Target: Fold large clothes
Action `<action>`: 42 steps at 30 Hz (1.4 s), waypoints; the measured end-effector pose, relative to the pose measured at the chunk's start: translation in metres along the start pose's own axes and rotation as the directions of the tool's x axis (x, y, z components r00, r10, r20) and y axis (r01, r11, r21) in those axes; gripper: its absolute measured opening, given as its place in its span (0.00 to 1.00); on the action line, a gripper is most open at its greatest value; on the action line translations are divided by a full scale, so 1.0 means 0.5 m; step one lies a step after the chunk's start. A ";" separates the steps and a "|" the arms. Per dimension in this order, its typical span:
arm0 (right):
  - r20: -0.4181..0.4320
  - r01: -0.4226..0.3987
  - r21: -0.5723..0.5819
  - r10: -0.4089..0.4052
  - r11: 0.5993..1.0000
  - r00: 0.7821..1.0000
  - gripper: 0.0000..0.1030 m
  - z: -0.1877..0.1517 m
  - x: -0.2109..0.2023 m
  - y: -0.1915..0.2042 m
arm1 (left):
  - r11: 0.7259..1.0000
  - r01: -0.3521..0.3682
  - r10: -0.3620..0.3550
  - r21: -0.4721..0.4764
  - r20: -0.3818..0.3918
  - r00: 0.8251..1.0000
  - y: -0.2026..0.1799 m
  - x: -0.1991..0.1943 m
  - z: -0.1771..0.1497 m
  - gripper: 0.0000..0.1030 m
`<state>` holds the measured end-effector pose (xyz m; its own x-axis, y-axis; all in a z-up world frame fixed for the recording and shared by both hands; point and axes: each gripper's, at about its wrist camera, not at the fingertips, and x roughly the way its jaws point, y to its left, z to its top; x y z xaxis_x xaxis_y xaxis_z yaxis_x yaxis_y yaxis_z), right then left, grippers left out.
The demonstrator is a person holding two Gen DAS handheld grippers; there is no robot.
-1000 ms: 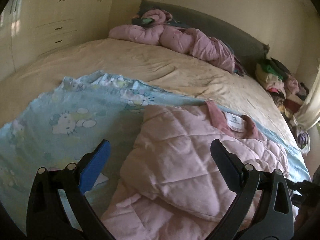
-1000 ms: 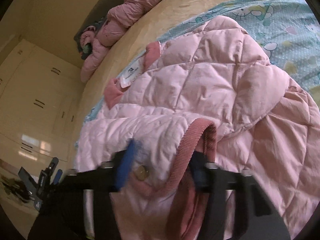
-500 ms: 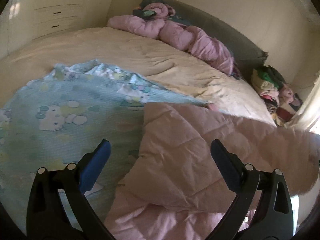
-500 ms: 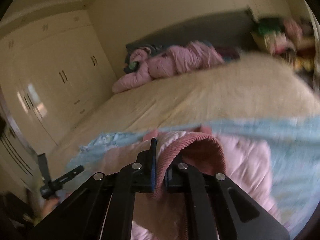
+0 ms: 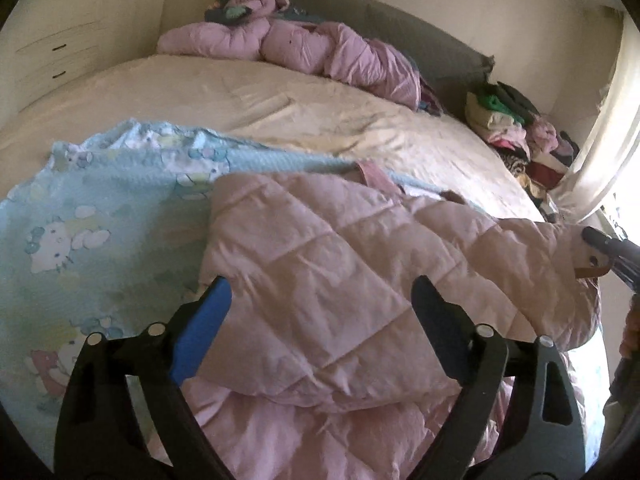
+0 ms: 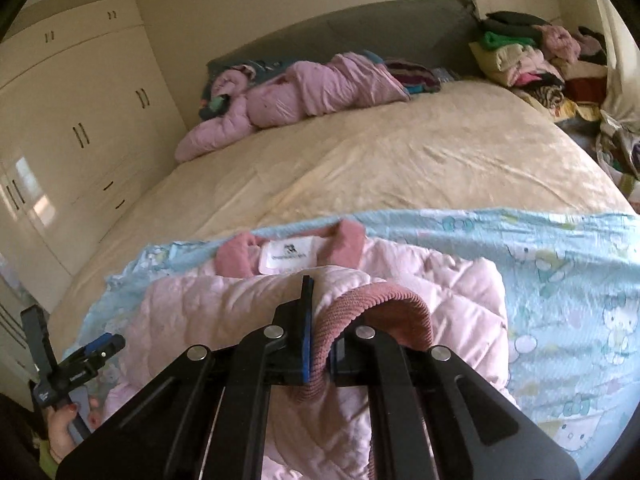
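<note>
The pink quilted jacket (image 5: 328, 280) lay on a blue cartoon-print sheet (image 5: 100, 216) at the bed's (image 5: 280, 108) near edge, collar towards the headboard. The right gripper (image 6: 318, 344) was clamped on its ribbed cuff (image 6: 380, 304), the sleeve drawn across the body. The left gripper (image 5: 320, 312) hung spread wide above it, grasping nothing. Another pink garment (image 6: 300, 92) lay by the headboard; piled clothes (image 6: 532, 56) crowded the far right corner. The jacket's hem was cut off from view.

Left tongs (image 5: 320, 308): black two-finger frame w/ blue pad, fingers spread wide, nothing between them, pointing fwd & held low. Right tongs (image 6: 318, 344): black fingers w/ blue pad, pinched tight on a dusty-pink ribbed knit cuff (image 6: 376, 312). Bare left hand (image 6: 66, 424), red-painted nails, grips left handle.
</note>
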<state>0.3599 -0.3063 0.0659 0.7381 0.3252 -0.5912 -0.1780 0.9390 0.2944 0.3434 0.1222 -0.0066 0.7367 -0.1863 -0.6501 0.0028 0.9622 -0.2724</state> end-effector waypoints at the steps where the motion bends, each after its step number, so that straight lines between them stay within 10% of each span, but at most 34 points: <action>1: -0.003 0.006 0.001 -0.006 1.000 1.000 0.05 -0.006 0.002 -0.004 | 1.000 -0.005 0.005 0.001 -0.002 1.000 0.001 0.004 -0.002 0.82; 18: -0.049 0.063 -0.013 -0.063 0.998 0.997 0.09 -0.030 0.029 -0.002 | 0.996 -0.053 0.061 0.077 -0.109 0.992 -0.022 0.071 -0.042 0.82; 34: 0.057 0.109 0.011 -0.109 0.994 0.992 0.56 -0.054 -0.057 -0.008 | 0.998 -0.037 0.045 0.058 -0.138 0.989 -0.010 0.090 -0.061 0.83; 42: -0.067 0.024 -0.135 -0.034 0.990 0.997 0.56 -0.075 0.031 0.119 | 0.998 -0.038 0.045 0.058 -0.139 0.989 -0.009 0.091 -0.060 0.83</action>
<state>0.3363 -0.2411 0.0459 0.6987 0.3002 -0.6494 -0.2465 0.9531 0.1754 0.3565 0.1032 -0.0562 0.6352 -0.1681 -0.7539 0.0145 0.9784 -0.2060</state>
